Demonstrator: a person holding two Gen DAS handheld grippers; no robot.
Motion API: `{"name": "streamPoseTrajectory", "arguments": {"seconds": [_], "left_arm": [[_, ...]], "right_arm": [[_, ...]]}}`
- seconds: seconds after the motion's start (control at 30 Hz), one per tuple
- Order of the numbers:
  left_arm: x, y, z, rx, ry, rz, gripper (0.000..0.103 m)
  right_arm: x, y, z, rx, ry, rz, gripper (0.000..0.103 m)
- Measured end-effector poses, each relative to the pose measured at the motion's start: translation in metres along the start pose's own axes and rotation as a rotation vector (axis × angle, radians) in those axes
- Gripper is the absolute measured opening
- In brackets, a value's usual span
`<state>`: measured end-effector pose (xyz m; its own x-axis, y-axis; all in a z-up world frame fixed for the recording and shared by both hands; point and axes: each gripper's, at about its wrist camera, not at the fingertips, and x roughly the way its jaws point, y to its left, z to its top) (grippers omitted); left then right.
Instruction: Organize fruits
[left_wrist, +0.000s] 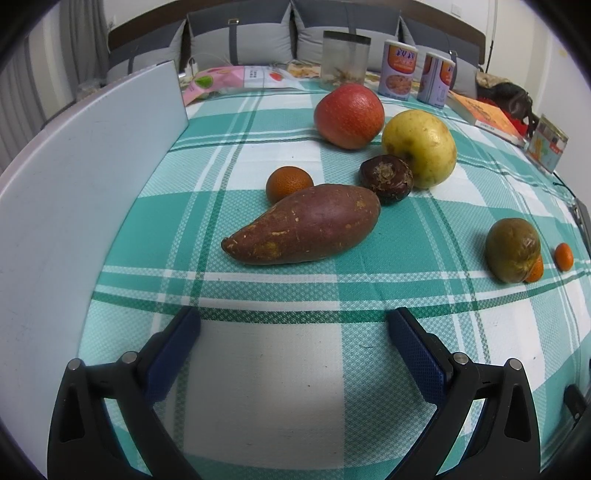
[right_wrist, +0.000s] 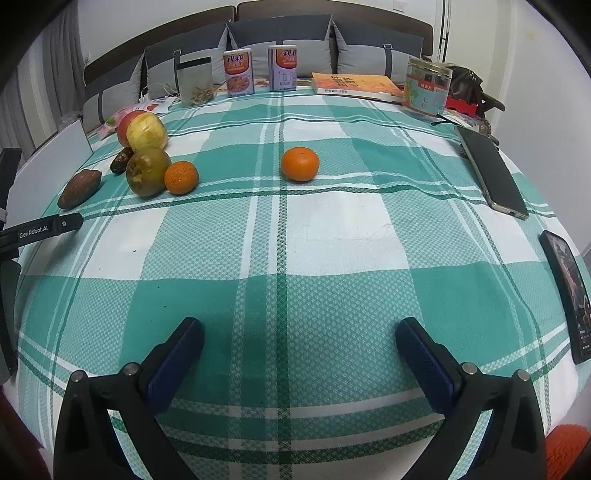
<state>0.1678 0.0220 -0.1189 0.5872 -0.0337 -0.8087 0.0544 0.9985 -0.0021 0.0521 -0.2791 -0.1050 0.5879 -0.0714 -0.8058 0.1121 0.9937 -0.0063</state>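
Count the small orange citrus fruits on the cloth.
3. One behind the sweet potato. One touching the green-brown fruit. One alone mid-cloth. More could hide behind the fruit cluster.

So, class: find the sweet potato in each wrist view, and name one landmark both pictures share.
Left wrist view: the sweet potato lies at centre, just ahead of the open jaws, with a small orange behind it.
Right wrist view: the sweet potato sits at the far left edge, at the end of the fruit cluster.
Shared landmark: the yellow apple, next to the red apple.
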Motion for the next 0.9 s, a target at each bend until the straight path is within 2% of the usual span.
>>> {"name": "streamPoseTrajectory", "arguments": {"seconds": [0.9], "left_arm": [[0.0006,0.0005,0.0003,0.000,0.000,0.000,0.103]], "right_arm": [[-0.0004,0.0000,-0.0011,0.002,-0.012,-0.004,0.103]]}}
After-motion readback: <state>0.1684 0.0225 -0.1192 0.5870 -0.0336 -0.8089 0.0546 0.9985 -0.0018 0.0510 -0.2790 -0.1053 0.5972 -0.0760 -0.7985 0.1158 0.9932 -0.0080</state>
